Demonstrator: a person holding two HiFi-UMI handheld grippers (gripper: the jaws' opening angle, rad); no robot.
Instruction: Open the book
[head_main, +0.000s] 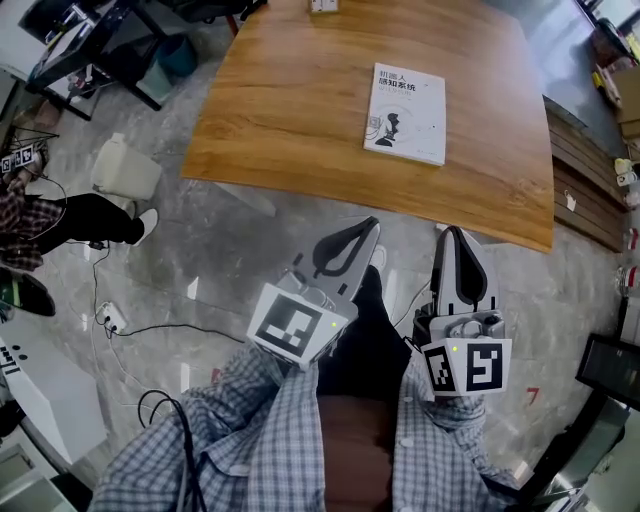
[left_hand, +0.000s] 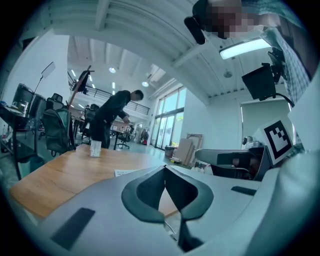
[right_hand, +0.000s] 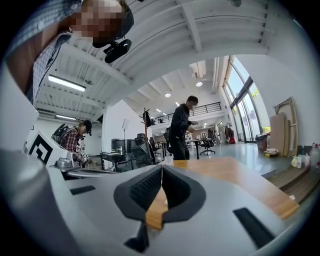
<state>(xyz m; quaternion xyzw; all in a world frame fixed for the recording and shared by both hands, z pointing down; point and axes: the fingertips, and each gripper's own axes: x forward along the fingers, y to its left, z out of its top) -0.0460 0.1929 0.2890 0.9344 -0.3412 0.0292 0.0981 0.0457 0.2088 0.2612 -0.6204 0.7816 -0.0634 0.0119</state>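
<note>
Toward the counter's (head_main: 300, 100) right edge, my head view alone shows the whole closed book (head_main: 405, 113); left gripper (head_main: 372, 222) and right gripper (head_main: 452, 230) have fingers pressed together.

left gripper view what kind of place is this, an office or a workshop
Most likely an open-plan office or lab space: an office chair at the far desks, tall windows along one wall, and a large wooden table with a closed book on it.

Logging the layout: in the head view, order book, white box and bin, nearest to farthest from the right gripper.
1. Book, on the table, just ahead.
2. White box, far table edge.
3. Bin, on the floor, far left.
</note>
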